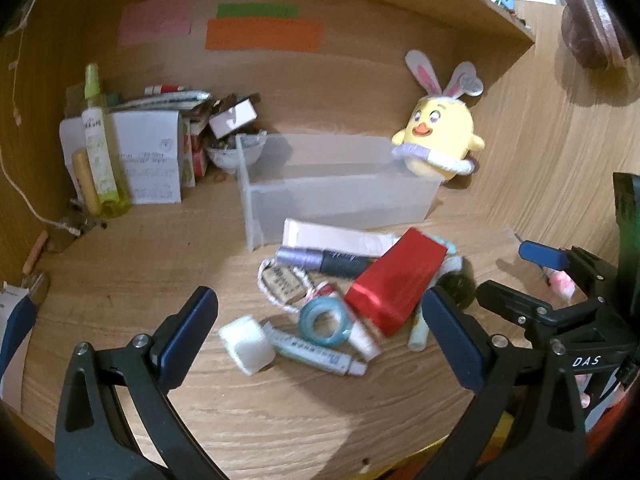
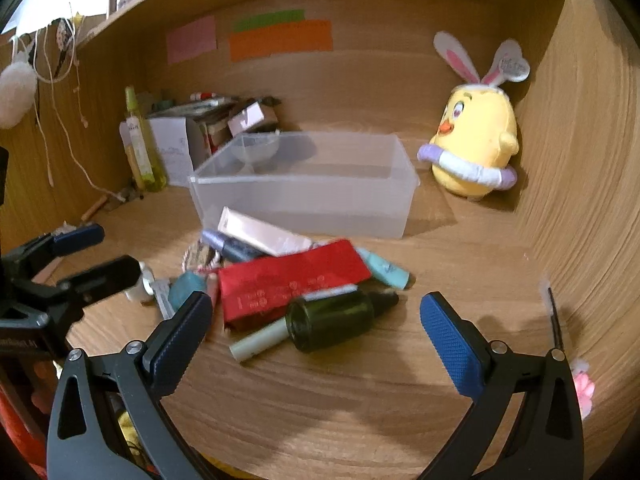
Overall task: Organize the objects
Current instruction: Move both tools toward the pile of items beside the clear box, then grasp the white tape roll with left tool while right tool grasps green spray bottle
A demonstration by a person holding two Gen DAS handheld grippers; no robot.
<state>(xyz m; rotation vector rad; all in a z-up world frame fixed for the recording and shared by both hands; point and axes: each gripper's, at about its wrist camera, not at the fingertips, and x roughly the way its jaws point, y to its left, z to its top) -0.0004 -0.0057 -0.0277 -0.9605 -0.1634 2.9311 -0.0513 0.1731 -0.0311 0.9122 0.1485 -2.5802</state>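
A heap of small items lies on the wooden desk in front of a clear plastic bin point(image 1: 340, 196) point(image 2: 304, 196), which holds nothing I can see. The heap has a red pouch point(image 1: 396, 284) point(image 2: 292, 280), a dark green bottle point(image 2: 332, 318), a purple-and-black tube point(image 1: 324, 260), a teal tape ring point(image 1: 322, 320), a white-capped tube point(image 1: 280, 348) and a pale pink box point(image 1: 336, 238). My left gripper point(image 1: 320, 332) is open, its fingers on either side of the heap's near edge. My right gripper point(image 2: 316, 328) is open around the green bottle, not touching it.
A yellow chick plush point(image 1: 438, 136) point(image 2: 476, 148) stands at the bin's right end by the side wall. A green spray bottle point(image 1: 100, 144), white boxes point(image 1: 148, 156) and clutter fill the back left corner. Cords hang on the left wall point(image 2: 60, 92). Each gripper shows at the other view's edge.
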